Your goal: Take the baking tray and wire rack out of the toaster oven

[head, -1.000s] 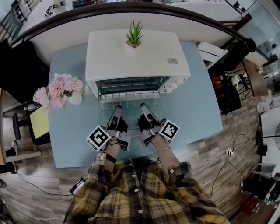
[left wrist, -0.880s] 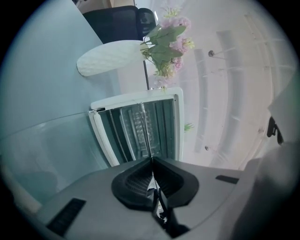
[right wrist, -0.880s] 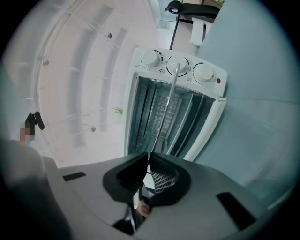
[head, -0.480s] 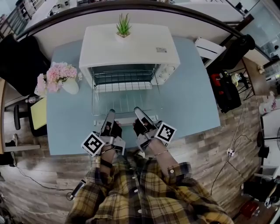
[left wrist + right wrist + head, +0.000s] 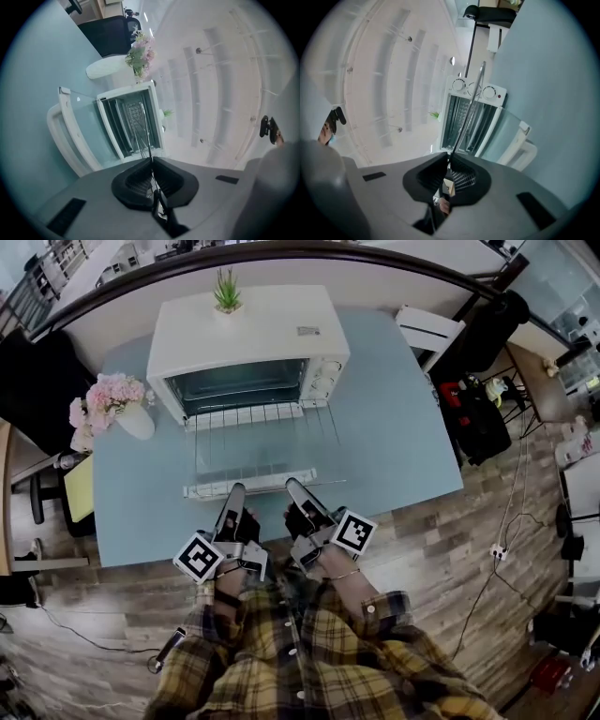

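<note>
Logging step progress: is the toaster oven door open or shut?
Open. The glass door lies folded down flat in front of the toaster oven, and its dark cavity shows.

From the head view the wire rack (image 5: pixel 253 442) is only a faint grid over the open door (image 5: pixel 202 465). Its near edge is lost against the door handle (image 5: pixel 248 486). The toaster oven's (image 5: pixel 248 329) dark cavity cannot be read. Both gripper views show the rack edge-on, as a thin line.
</note>
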Available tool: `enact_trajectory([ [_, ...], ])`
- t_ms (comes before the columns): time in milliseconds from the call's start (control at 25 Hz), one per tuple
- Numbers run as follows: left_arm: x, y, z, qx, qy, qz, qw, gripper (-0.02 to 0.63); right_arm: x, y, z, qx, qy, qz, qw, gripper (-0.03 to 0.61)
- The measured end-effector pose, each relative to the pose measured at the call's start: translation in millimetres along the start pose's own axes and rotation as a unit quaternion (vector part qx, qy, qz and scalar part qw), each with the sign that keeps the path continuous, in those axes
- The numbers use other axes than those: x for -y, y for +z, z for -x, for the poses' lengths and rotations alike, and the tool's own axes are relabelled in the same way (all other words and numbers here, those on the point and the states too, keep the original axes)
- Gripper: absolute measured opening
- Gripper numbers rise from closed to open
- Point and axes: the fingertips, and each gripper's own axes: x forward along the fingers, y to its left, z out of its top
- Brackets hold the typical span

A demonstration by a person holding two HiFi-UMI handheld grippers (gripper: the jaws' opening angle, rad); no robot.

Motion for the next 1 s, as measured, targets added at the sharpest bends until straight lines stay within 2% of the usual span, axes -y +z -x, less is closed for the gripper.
enact_trajectory([
  [200,9.6,-49.2,-17.7,-0.049,-0.014,0.009,0.9986,0.005,1.7,30.2,46.7,0.049,-0.014,0.013,0.999,0.023],
  [360,21.5,-98.0,-42.5,-0.104,-0.034,0.018,0.9938,0.005,6.1,63.1,91.3,0.100,-0.032,0.026,0.994,0.023],
  [600,26.2,-180.7,-74.4,-0.194,-0.043,0.034,0.9795,0.005,21.5,107.9,166.0,0.180,-0.073,0.036,0.980,0.023],
  [800,19.4,-237.7,-89.6,-0.250,-0.040,0.063,0.9653,0.006,42.7,125.5,215.1,0.224,-0.113,0.026,0.967,0.023],
  [1000,-7.7,-270.2,-93.3,-0.295,-0.009,0.040,0.9545,0.006,68.0,131.0,245.5,0.242,-0.146,0.015,0.959,0.025],
])
